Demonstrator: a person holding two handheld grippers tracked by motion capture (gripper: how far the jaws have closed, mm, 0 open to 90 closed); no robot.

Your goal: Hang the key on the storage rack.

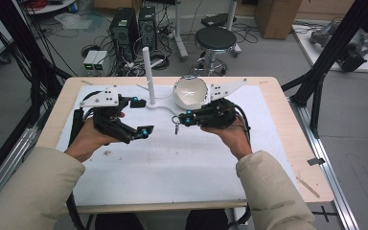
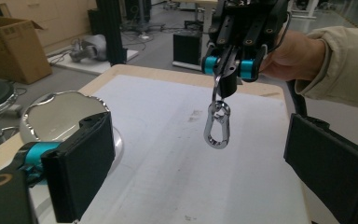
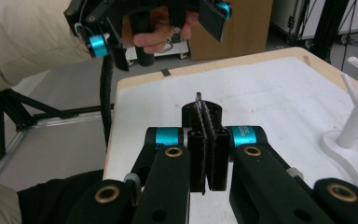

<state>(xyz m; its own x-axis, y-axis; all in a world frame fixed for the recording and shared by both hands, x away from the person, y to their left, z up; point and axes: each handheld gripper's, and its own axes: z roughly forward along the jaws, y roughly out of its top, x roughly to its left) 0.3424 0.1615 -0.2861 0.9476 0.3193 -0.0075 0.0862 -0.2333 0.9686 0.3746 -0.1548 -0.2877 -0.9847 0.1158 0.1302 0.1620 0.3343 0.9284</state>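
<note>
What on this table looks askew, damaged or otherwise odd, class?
The shiny silver bowl beside the white post stand lies tipped on its side, mouth facing the person. Its rim looks wavy, possibly dented. Small dark smudges mark the white mat.

High view above the near edge, facing forward and down on the worktop; gripper views low, close, facing each other across its white middle

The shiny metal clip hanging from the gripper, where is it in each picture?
High view: the carabiner dangles at the centre, below the tip of the right hand-held gripper.
Left gripper view: it hangs upper middle, under that gripper's shut jaws.
Right gripper view: just a thin metal edge pokes up between the jaws.
Shared landmark: the white mat on the table.
</note>
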